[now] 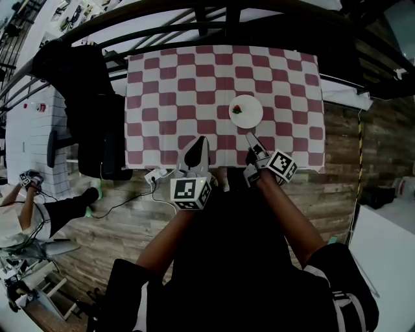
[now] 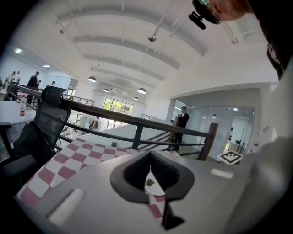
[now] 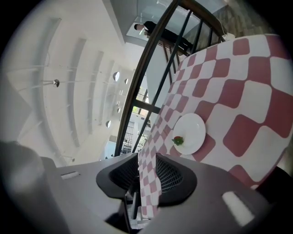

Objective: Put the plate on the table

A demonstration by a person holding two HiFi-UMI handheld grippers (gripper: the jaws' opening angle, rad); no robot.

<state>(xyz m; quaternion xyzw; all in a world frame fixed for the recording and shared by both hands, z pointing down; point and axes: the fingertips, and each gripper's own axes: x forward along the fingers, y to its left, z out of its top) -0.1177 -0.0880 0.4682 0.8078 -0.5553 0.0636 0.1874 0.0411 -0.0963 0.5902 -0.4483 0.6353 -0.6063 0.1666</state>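
Note:
A white plate (image 1: pixel 248 112) with a small red and green piece of food (image 1: pixel 237 109) lies flat on the red and white checkered table (image 1: pixel 168 97), right of its middle. My right gripper (image 1: pixel 250 137) hovers just short of the plate's near edge, open, with nothing between its jaws. In the right gripper view the plate (image 3: pixel 191 131) lies ahead and to the right of the right gripper (image 3: pixel 147 157). My left gripper (image 1: pixel 200 140) hangs over the table's near edge, left of the plate, shut and empty. A sliver of the plate (image 2: pixel 151 185) shows beyond the left gripper (image 2: pixel 150 168).
A black office chair (image 1: pixel 84 97) draped in dark cloth stands left of the table. A dark metal railing (image 1: pixel 194 19) runs behind it. A white power strip (image 1: pixel 155 176) and cable lie on the wooden floor under the table's near edge. A person's legs (image 1: pixel 58 211) show at left.

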